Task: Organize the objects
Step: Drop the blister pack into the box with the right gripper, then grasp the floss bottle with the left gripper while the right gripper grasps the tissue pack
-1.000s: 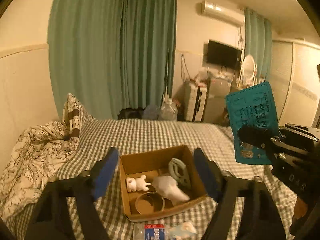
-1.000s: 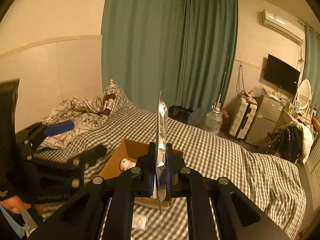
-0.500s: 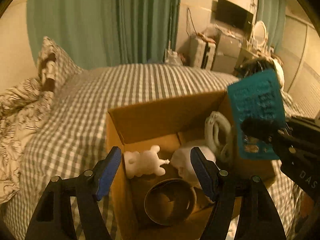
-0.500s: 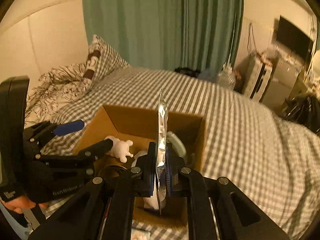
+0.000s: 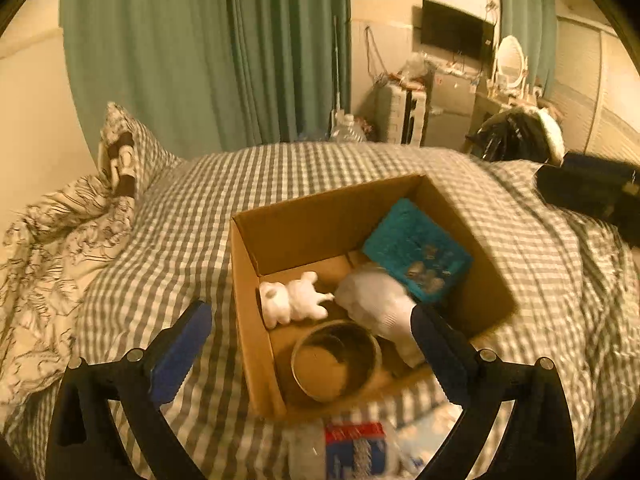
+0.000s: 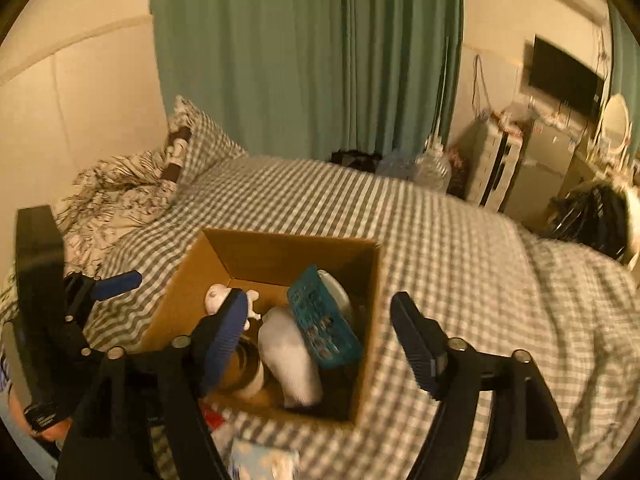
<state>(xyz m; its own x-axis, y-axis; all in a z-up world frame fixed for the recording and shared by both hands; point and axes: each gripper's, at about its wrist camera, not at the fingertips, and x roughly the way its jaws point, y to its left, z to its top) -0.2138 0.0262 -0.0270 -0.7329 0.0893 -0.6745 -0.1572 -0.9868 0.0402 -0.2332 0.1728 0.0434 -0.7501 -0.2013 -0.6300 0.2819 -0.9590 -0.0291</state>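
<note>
Teal packet (image 6: 322,322) gone from right gripper (image 6: 320,344), now leaning inside box (image 5: 280,240) mid-bed, against right wall. Both jaws wide, empty. Left gripper (image 5: 312,352) hovers at box near edge. Next: pick small packs (image 5: 354,450) by bed's near edge; grip flat, lower fully before release.

Both wrist views look down, close, sharing the cardboard box (image 5: 320,216) (image 6: 280,252).

We see a bed (image 5: 168,216) covered with a grey-and-white checked sheet. On it rest an open cardboard box (image 5: 316,216), a floral duvet (image 5: 52,240) bunched at the left, a checked pillow (image 5: 132,152) beside it, and small packets (image 5: 356,448) just beside the box's near wall.
</note>
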